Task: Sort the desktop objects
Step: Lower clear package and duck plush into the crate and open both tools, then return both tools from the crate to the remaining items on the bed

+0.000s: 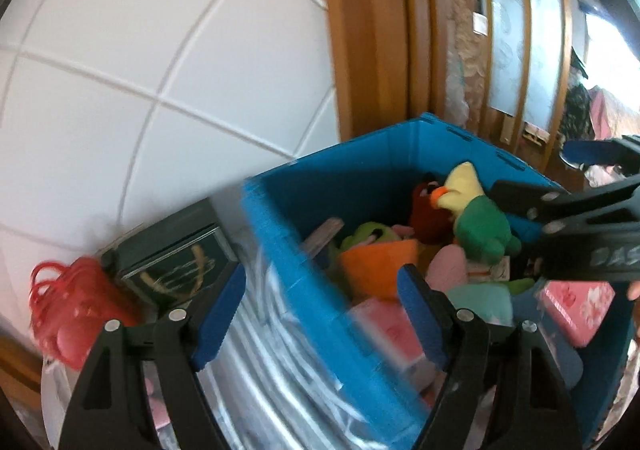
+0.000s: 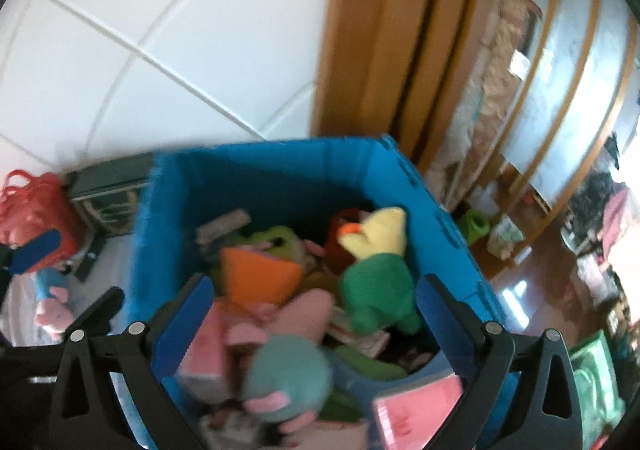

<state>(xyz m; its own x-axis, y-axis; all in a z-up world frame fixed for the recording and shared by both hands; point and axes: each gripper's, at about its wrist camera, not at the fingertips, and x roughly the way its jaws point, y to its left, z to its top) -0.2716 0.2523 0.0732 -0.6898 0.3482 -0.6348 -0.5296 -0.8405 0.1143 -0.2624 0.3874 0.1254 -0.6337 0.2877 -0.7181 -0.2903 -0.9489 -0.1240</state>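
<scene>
Desktop objects, judged by count, sit mostly in the blue crate (image 2: 280,178) already; a few remain outside it.

Left of frame, right-wrist view: red mesh bag (image 2: 36,206) at the far left edge, a dark framed box (image 2: 108,190) just beside the crate's left wall, and a pink-and-blue plush (image 2: 50,302) low on the pale surface. These look unsorted, though whether they belong in the crate cannot be told.

Centre: crate packed full. Orange piece (image 2: 256,274), pink plush (image 2: 296,314), teal round plush (image 2: 288,374), green-and-yellow duck plush (image 2: 376,274) on top of the heap, and a pink box (image 2: 416,406) at the lower right corner.

Left gripper (image 1: 320,318): jaws wide apart, nothing between them, straddling the crate's near-left wall.

Right gripper (image 2: 316,326): jaws wide, empty, over the crate interior with the plush heap between and below the fingers. Contact cannot be told; blur is heavy.

Right of frame: a green object (image 2: 474,224) on the floor beyond the crate, by the wooden door frame (image 2: 360,50).

Judgement: well along. Remaining: the few loose items on the left.
</scene>
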